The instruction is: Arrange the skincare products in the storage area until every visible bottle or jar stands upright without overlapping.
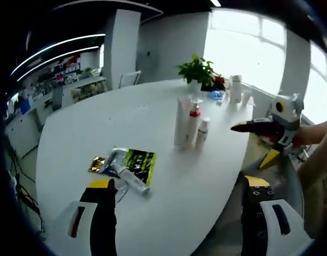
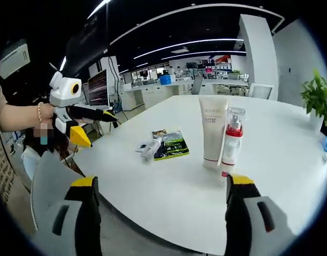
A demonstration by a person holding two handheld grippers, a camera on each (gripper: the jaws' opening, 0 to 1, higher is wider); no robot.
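Your left gripper [image 1: 177, 213] hangs over the near edge of the white table [image 1: 99, 122], its jaws spread wide with nothing between them; one jaw sits above the tabletop and the other is past the rim, over the floor. Your right gripper [image 2: 158, 213] is also wide open and empty, held just off the table's curved edge, with a grey chair back [image 2: 46, 181] below its left jaw.

In the left gripper view your right gripper [image 1: 259, 128] comes in from the right, off the table's far rim; its jaw state cannot be told from there. In the right gripper view your left gripper [image 2: 91, 113] enters from the left, off the table edge; its jaws cannot be told from there either.

The tall white tube [image 2: 213, 130] stands upright with the red-collared pump bottle [image 2: 231, 141] just beside it, near the table edge on your right gripper's side. A small white bottle [image 1: 202, 132] stands next to them. A grey tube [image 1: 129, 178] lies flat on a green and black packet [image 1: 137, 164], well apart from the standing group, with open tabletop between.

At the far end by the windows sit a potted plant [image 1: 197, 72] and a white bottle [image 1: 236, 88]. Behind lies an open office with desks and ceiling light strips.
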